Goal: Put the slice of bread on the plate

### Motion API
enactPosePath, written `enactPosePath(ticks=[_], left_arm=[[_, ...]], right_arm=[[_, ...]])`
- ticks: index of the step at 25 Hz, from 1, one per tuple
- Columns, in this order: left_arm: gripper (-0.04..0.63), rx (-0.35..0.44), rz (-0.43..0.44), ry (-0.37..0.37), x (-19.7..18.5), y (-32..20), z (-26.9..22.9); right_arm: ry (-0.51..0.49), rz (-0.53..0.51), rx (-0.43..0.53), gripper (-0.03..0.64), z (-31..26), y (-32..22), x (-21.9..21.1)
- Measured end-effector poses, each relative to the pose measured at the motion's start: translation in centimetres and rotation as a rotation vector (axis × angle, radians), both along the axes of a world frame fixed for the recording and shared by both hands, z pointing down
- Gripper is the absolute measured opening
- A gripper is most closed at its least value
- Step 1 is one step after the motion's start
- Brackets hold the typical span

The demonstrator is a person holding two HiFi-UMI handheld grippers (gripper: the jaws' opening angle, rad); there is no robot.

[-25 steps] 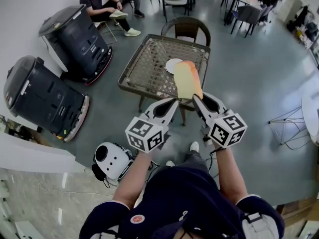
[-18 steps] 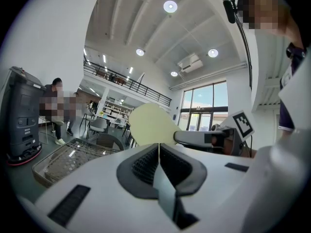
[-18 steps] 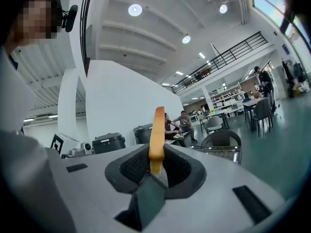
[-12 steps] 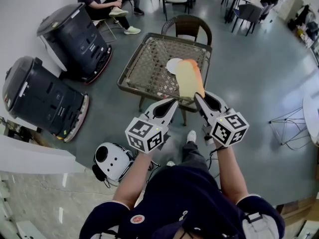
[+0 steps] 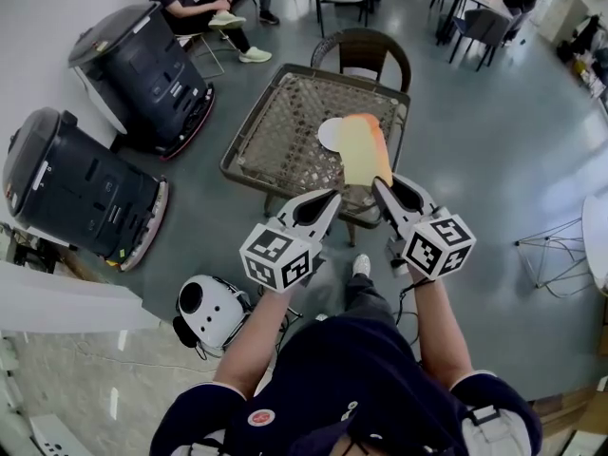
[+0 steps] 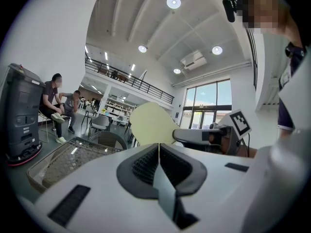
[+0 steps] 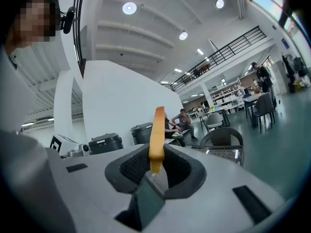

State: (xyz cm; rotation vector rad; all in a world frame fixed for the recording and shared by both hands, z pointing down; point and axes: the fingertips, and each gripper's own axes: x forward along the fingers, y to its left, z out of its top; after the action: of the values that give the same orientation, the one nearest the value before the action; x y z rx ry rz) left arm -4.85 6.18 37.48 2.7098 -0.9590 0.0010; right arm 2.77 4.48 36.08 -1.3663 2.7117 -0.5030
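The slice of bread (image 5: 363,150), pale with an orange-brown crust, stands upright in my right gripper (image 5: 381,187), which is shut on its lower end. In the right gripper view the slice of bread (image 7: 156,134) shows edge-on between the jaws. My left gripper (image 5: 329,199) hovers beside it, shut and holding nothing; in its own view its jaws meet in a thin line, with the bread's (image 6: 150,124) flat face beyond. The white plate (image 5: 330,133) lies on the wicker table (image 5: 280,131), partly hidden behind the bread. Both grippers are in the air short of the table's near edge.
A wicker chair (image 5: 362,51) stands behind the table. Two large black machines (image 5: 142,72) (image 5: 74,186) stand at the left, and a small white round device (image 5: 211,309) is on the floor by my feet. People sit at the far left (image 5: 195,8).
Both grippers, with the bread in the right one, have come closer to the table together. The table and plate now sit lower in the head view. The grip is unchanged.
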Motion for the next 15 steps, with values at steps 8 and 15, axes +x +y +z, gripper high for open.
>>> enactPosePath(ticks=[8, 15], left_arm=[[0.015, -0.022, -0.020, -0.017, 1.9, -6.3, 0.5], [0.015, -0.046, -0.030, -0.025, 4.3, -11.7, 1.0]], right_arm=[[-0.009, -0.024, -0.022, 0.087, 0.5, -6.5, 2.0], [-0.013, -0.048, -0.042, 0.087, 1.0, -12.1, 4.4]])
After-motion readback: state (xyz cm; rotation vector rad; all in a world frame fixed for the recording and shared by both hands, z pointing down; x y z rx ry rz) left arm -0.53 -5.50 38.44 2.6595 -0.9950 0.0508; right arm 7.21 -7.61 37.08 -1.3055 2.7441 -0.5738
